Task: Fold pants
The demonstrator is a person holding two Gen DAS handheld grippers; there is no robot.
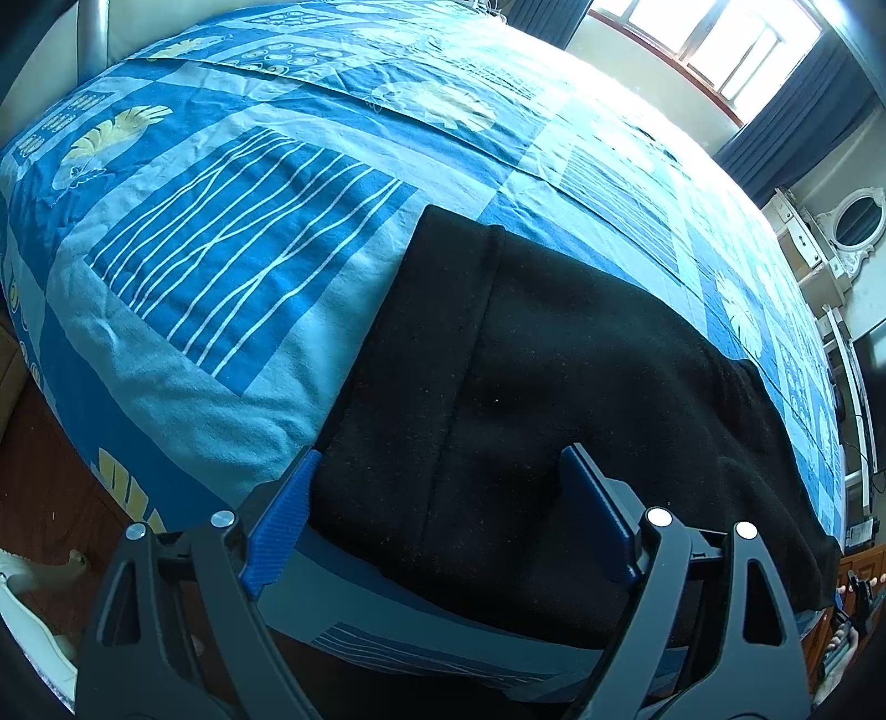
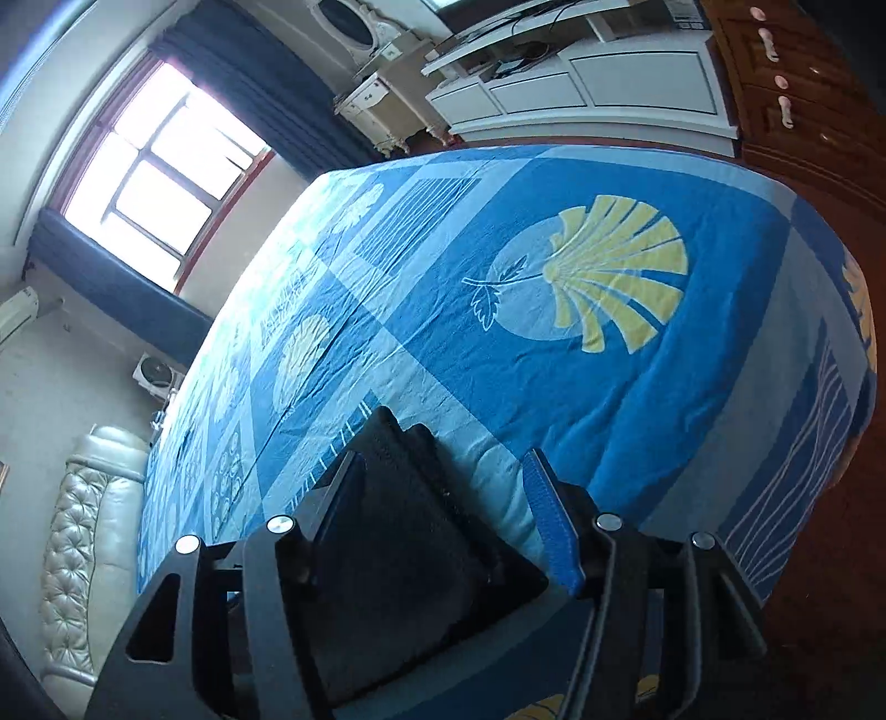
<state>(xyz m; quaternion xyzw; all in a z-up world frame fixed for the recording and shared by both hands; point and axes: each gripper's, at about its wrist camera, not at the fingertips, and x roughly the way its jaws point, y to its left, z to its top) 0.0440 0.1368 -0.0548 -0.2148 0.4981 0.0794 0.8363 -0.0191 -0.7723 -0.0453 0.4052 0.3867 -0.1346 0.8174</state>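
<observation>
Black pants (image 1: 554, 387) lie flat on the blue patterned bed sheet (image 1: 221, 249), stretching from near the bed's front edge to the right. My left gripper (image 1: 437, 487) is open, its blue fingers straddling the near end of the pants just above the fabric. In the right wrist view, the other end of the black pants (image 2: 410, 526) lies on the sheet (image 2: 609, 387) near the bed's edge. My right gripper (image 2: 443, 493) is open, its fingers on either side of that end. Neither gripper holds cloth.
The bed fills both views. A window with dark curtains (image 1: 720, 50) and a white dresser with an oval mirror (image 1: 853, 221) stand beyond it. A padded headboard (image 2: 83, 526), white cabinet (image 2: 581, 88) and wooden drawers (image 2: 803, 111) surround it. Wooden floor (image 1: 50, 482) lies below.
</observation>
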